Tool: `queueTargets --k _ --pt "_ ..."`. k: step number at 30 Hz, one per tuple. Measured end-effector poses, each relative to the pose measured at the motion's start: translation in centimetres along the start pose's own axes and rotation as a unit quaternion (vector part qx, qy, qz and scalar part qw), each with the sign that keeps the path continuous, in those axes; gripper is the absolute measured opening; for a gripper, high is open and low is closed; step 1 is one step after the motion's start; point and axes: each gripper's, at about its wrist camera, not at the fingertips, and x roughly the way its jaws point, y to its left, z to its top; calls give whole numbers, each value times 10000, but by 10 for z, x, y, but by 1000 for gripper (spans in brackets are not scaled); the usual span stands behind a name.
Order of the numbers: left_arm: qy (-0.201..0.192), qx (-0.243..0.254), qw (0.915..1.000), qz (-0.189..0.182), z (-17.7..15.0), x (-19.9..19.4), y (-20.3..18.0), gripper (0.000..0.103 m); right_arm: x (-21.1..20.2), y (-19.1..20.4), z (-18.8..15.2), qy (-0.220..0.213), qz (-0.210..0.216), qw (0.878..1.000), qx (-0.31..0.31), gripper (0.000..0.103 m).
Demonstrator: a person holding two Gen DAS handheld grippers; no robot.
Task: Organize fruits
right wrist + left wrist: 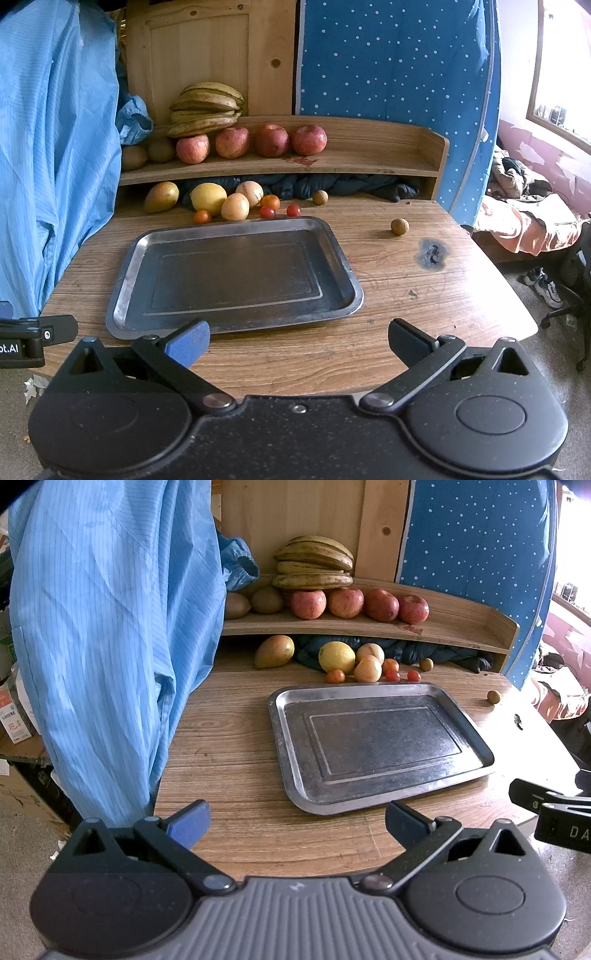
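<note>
Wooden table (424, 314): empty tray (236, 275) centre, loose fruit (208, 197) behind, apples (271, 140) on shelf (369, 162). Left hand-held gripper (297, 821), right hand-held gripper (299, 341): wide open, holding nothing.

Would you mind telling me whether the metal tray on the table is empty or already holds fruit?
Empty. The metal tray shows only its bare dark floor; the cherry tomatoes and lemon lie on the table beyond its far rim.

A wooden tabletop (406, 314) carries an empty metal tray (125, 291), with a mango (161, 196), a lemon (208, 198) and cherry tomatoes (267, 212) behind it. Its raised shelf (369, 162) bears apples (232, 142) and bananas (207, 109).
</note>
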Motion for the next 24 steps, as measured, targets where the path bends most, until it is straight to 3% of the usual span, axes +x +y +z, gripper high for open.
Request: queueTargets --k 24 --pt "66 -8 10000 59 -3 2 -12 103 7 -12 -6 75 66 9999 -11 102"
